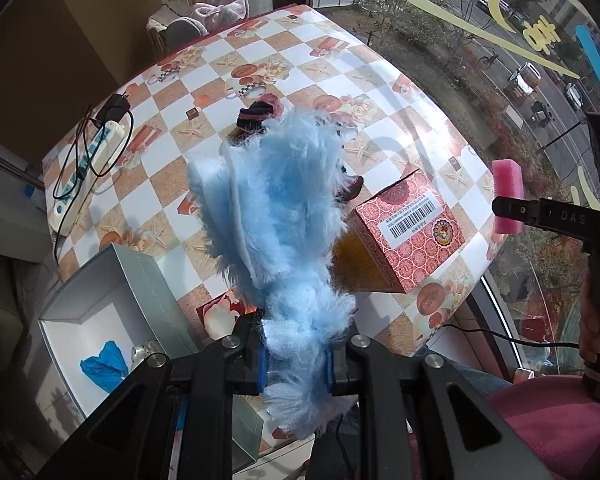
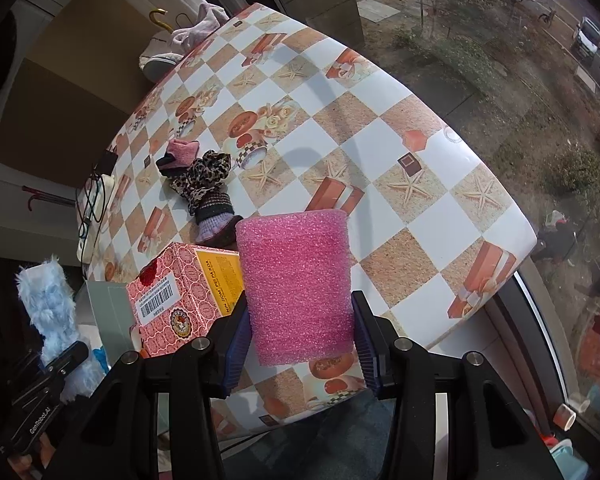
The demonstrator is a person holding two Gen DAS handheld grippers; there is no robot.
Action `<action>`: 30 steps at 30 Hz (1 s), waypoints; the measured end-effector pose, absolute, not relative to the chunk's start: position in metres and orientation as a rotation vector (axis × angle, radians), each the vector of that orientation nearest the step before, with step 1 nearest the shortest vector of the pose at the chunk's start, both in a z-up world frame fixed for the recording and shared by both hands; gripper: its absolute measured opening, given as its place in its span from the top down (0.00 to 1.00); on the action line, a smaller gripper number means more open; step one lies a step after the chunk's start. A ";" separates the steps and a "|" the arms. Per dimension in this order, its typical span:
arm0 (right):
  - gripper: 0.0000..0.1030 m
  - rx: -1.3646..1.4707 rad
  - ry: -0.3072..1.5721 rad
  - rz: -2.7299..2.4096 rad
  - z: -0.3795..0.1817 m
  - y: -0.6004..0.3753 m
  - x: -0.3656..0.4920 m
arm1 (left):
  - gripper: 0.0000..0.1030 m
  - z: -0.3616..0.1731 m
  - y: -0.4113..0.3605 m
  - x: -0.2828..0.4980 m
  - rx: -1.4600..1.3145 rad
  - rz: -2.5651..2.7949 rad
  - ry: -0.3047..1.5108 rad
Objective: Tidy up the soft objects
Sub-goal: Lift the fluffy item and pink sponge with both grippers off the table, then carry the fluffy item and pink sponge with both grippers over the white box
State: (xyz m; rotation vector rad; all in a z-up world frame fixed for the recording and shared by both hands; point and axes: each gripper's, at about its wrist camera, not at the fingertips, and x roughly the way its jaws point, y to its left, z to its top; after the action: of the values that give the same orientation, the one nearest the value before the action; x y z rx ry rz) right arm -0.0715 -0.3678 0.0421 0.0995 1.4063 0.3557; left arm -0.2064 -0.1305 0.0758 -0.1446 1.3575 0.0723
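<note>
Left gripper (image 1: 296, 364) is clenched on a fluffy light-blue plush piece (image 1: 280, 216), blue pads squeezing its lower end; the rest stands up in front of the cam, above the desk (image 1: 340, 60). Right gripper (image 2: 300, 340) grasps a pink foam block (image 2: 298, 284) w/ both pads pressed on its sides, held upright over the desk's near edge. In the left wrist view the same foam shows at the far right, pinched in a black finger marked "DAS…" (rest cut off).

On the checkered desk cloth w/ starfish & gift-box prints: a red patterned carton (image 2: 172, 300) w/ a barcode sticker and a yellow side reading "NIN JIOM PEI PA KOA", just left of the foam. Behind it a small pile: leopard-print scrunchie (image 2: 204, 178), pink knit piece (image 2: 182, 152), purple-dark knit cuff (image 2: 216, 216).

Open white box (image 1: 112, 300) sits at the desk's near-left edge, w/ a crumpled blue item (image 1: 104, 364) inside. White power strip (image 1: 100, 148) w/ black cables lies far left. "GenRobot.AI" reads on the left gripper body in the right wrist view.
</note>
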 end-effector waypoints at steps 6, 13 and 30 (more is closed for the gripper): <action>0.53 0.081 1.406 0.367 0.043 -0.362 -0.073 | 0.78 0.077 -0.125 -0.210 -0.159 0.082 1.352; 0.53 0.074 1.406 0.374 0.043 -0.358 -0.076 | 0.78 0.077 -0.123 -0.213 -0.163 0.088 1.349; 0.53 0.076 1.406 0.371 0.043 -0.358 -0.078 | 0.78 0.077 -0.121 -0.216 -0.164 0.089 1.348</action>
State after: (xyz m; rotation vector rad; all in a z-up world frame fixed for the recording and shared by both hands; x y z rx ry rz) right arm -0.0778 -0.3581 0.0430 0.0759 1.4058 0.3709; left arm -0.2157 -0.1215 0.0771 -0.1641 1.3481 0.0891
